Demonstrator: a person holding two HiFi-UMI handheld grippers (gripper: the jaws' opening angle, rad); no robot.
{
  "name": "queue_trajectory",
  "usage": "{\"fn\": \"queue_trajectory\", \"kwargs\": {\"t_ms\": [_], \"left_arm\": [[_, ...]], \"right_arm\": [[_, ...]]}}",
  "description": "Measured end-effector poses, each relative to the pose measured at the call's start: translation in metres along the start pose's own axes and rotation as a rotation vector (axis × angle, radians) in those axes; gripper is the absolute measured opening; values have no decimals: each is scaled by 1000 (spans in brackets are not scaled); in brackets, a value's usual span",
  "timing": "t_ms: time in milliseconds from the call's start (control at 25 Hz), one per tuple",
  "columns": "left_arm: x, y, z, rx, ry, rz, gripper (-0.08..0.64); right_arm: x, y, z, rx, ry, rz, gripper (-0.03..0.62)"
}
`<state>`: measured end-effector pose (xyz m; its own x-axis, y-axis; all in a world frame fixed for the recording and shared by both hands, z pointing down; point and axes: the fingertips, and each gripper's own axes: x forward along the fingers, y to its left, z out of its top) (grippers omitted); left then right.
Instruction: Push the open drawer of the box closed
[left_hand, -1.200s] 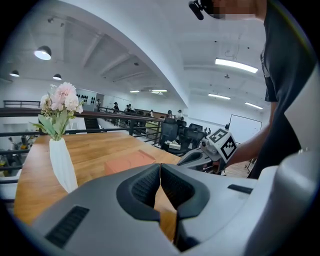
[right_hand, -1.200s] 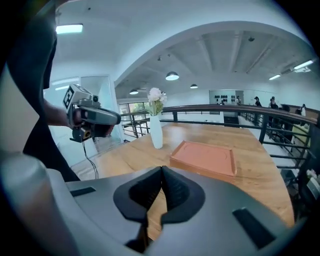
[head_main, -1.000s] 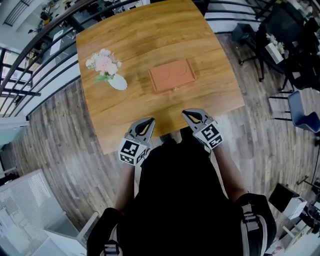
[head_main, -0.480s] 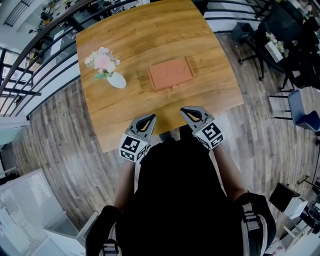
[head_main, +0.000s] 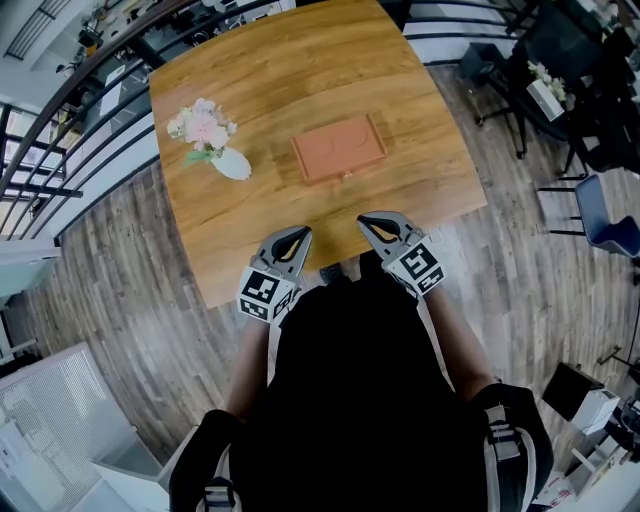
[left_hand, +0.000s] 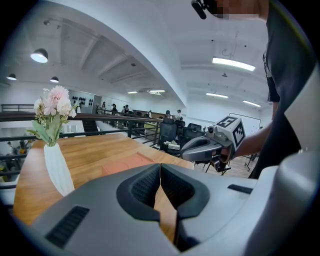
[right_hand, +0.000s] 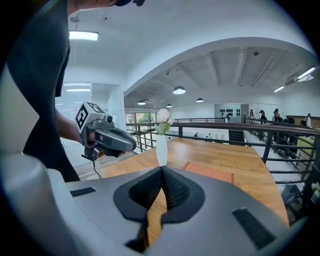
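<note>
- Task's thing: flat terracotta box lies mid-table, long side toward the person, nothing touching it.
- Progress: from above the box reads as one compact rectangle w/ a small tab sticking out of its near edge. No clearly pulled-out drawer section shows. Too small and flat-on to say if the drawer sits flush or a bit proud.
- So the scene fits either stage: drawer slightly out and waiting for a push, or drawer seated w/ the grippers drawn back. Can't settle which from these views.
- L gripper: fingers shut tip-to-tip, nothing between them, only tabletop wood showing through the gap lower down. Sits at the near table edge, well apart from the box.
- R gripper: same, fingers pressed together and empty. At the near edge, nearer the box's tab side than the L one but not close to it.
- Containers: white vase stands left of the box, apart from it, holding pale pink and white flowers w/ green leaves.
- Box interior and drawer contents: not visible in any view.
</note>
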<state>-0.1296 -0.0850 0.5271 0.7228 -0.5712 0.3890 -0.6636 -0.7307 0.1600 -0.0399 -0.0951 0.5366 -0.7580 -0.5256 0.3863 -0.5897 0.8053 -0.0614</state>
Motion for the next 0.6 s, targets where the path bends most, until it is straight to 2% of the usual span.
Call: {"fn": "queue_trajectory", "kwargs": {"t_ms": [600], "left_arm": [[-1,4,-6,-8,4,-14,25]], "right_arm": [[12,7,-3,-19,28,-4,14]]}}
